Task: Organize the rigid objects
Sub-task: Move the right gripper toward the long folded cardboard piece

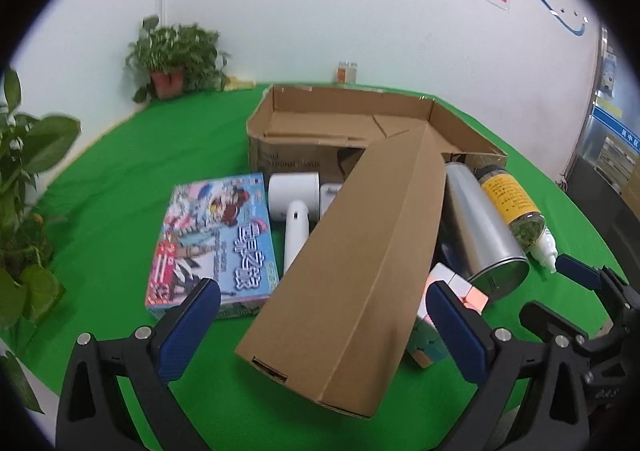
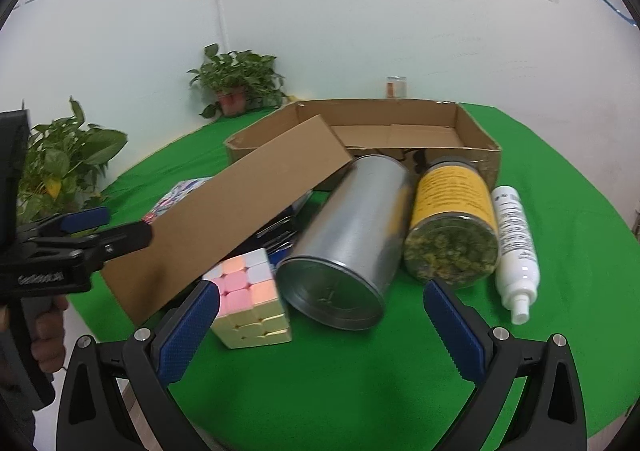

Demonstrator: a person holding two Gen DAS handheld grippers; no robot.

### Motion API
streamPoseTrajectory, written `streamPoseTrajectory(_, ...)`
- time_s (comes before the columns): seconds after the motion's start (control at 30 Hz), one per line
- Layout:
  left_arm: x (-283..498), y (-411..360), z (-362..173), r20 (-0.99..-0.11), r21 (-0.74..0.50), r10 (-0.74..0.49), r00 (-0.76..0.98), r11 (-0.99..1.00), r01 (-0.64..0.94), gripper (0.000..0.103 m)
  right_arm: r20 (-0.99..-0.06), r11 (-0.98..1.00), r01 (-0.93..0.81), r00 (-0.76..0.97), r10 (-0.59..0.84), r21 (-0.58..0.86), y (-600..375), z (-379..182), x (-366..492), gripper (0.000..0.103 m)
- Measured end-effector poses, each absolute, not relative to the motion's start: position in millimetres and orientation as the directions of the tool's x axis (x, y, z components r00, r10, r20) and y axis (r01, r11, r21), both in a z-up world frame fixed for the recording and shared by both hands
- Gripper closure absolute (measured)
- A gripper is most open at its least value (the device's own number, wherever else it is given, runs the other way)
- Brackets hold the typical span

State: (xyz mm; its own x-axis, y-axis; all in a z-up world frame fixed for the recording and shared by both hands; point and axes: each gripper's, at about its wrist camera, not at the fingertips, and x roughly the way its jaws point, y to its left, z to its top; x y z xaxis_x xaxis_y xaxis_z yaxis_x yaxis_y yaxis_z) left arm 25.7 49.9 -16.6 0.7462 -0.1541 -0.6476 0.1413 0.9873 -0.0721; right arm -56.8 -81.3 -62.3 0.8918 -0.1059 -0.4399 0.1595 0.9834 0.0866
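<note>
Both the left gripper (image 1: 323,321) and the right gripper (image 2: 322,313) gape wide, holding nothing, near the long cardboard box (image 1: 360,259) leaning across the open cardboard tray (image 1: 472,131).

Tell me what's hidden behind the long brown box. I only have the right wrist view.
Observer: A white hair dryer lies on the green table, between the picture box and the long brown box.
Operator: Picture box lying flat?
Observer: Yes, flat on the table, printed side up.
Operator: Left claw gripping the long box?
Observer: No. The left claw is open. The box's near end sits between its pads, with a gap on both sides.
</note>
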Motion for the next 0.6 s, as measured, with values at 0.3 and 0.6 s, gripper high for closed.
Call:
streamPoseTrajectory(0.3, 46.8, 79.9, -39.4, -0.719, -0.356, -0.395, 0.572, 0.916, 0.185, 0.002, -0.465, 0.989, 0.049, 0.885, 0.020, 0.137, -72.3, -62.0, -50.1, 0.000)
streamPoseTrajectory(0.6, 21.0, 63.6, -29.3, -0.719, -0.314, -0.412, 0.559, 0.911, 0.268, 0.011, -0.510, 0.976, 0.036, 0.856, 0.082, 0.217, -76.3, -52.2, -24.8, 0.000)
